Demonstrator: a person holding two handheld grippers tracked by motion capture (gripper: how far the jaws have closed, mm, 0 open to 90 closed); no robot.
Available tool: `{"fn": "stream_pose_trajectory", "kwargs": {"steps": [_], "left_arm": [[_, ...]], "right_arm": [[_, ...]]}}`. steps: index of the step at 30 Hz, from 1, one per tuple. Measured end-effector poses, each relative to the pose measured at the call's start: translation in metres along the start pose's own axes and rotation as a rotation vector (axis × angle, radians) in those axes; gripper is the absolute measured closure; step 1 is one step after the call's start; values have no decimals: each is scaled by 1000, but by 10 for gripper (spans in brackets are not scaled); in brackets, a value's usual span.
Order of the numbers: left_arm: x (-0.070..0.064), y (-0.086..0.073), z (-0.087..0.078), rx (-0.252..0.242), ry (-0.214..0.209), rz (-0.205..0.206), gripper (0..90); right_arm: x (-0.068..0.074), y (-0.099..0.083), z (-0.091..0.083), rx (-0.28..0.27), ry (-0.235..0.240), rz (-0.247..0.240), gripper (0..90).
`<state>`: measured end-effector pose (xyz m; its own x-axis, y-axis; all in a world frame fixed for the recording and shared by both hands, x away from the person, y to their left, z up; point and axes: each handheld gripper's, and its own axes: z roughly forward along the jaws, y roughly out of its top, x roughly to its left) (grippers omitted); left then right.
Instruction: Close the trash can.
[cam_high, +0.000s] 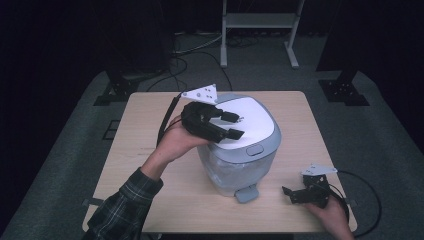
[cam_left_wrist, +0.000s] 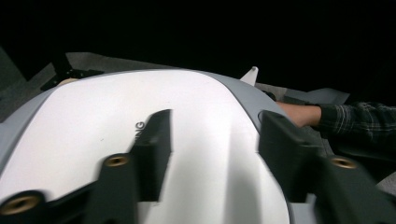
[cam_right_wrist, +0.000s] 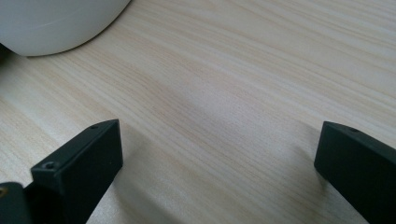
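Note:
A small bin (cam_high: 240, 175) with a clear bag-lined body and a grey-rimmed white lid (cam_high: 255, 117) stands mid-table, a grey foot pedal (cam_high: 246, 193) at its front. My left gripper (cam_high: 236, 126) hovers over the lid's left part, jaws spread wide with nothing between them. In the left gripper view the white lid (cam_left_wrist: 93, 121) lies just under the open jaws (cam_left_wrist: 212, 140). My right gripper (cam_high: 291, 192) rests low at the table's front right, apart from the bin, open and empty. The right gripper view looks past its spread jaws (cam_right_wrist: 219, 154) at bare wood, with the bin's white base (cam_right_wrist: 51, 23) at the top left.
The wooden table (cam_high: 150, 115) has bare room left of the bin and along its front. Black cables trail from both grippers. A white metal stand (cam_high: 257, 22) and dark equipment bases stand on the carpet beyond the far edge.

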<state>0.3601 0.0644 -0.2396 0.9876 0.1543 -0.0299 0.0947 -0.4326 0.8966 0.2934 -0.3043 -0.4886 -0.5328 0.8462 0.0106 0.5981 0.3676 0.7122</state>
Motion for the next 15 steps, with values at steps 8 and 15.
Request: {"fn": "stream_pose_trajectory", "kwargs": {"steps": [8, 15], "left_arm": [[-4, -1, -19, -24, 65, -17, 103], [-7, -10, -41, -21, 129, -29, 0]], "right_arm": [[0, 0, 0, 0, 0, 1, 0], [0, 0, 0, 0, 1, -1, 0]]}}
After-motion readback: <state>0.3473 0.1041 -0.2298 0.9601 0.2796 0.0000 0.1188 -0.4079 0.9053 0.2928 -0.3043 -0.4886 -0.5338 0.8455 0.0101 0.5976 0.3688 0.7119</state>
